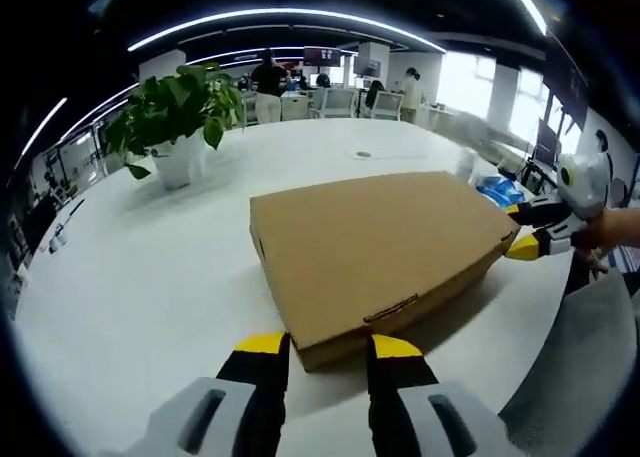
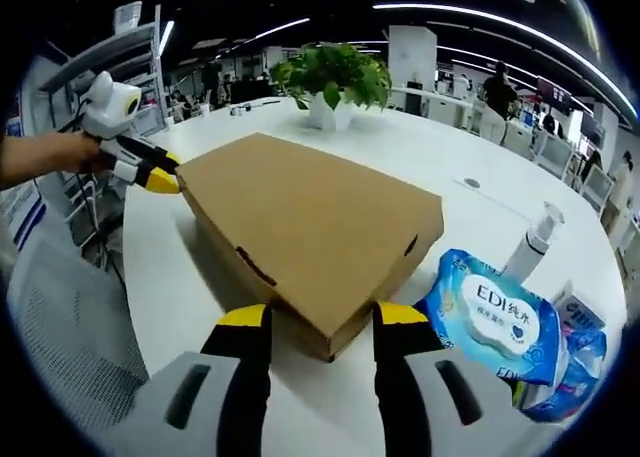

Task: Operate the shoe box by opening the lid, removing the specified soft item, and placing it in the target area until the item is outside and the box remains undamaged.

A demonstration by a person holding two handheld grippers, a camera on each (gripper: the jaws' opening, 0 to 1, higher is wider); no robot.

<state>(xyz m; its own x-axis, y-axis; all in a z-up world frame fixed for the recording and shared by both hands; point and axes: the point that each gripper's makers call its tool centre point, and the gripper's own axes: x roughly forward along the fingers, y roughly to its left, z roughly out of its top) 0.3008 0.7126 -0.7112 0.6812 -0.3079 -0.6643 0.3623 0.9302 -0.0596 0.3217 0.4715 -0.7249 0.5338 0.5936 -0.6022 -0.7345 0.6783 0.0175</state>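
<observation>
Potted plant (image 1: pixel 178 117) at 10 o'clock in left gripper view. Cardboard shoe box (image 1: pixel 380 252) flat on white table (image 1: pixel 130 287), lid shut; nothing opened, soft item not out. Whole task left, by my judgement. Left gripper (image 1: pixel 330 352) spread, jaws astride near box corner at 6 o'clock. Right gripper (image 2: pixel 315 322) spread likewise, straddling opposite corner. Wet wipes pack (image 2: pixel 490 322) at 4 o'clock in right gripper view, beside box.

We're holding our left gripper (image 1: pixel 329 352) and right gripper (image 2: pixel 322 322) low and level, jaws standing parted, pointing toward each other.
</observation>
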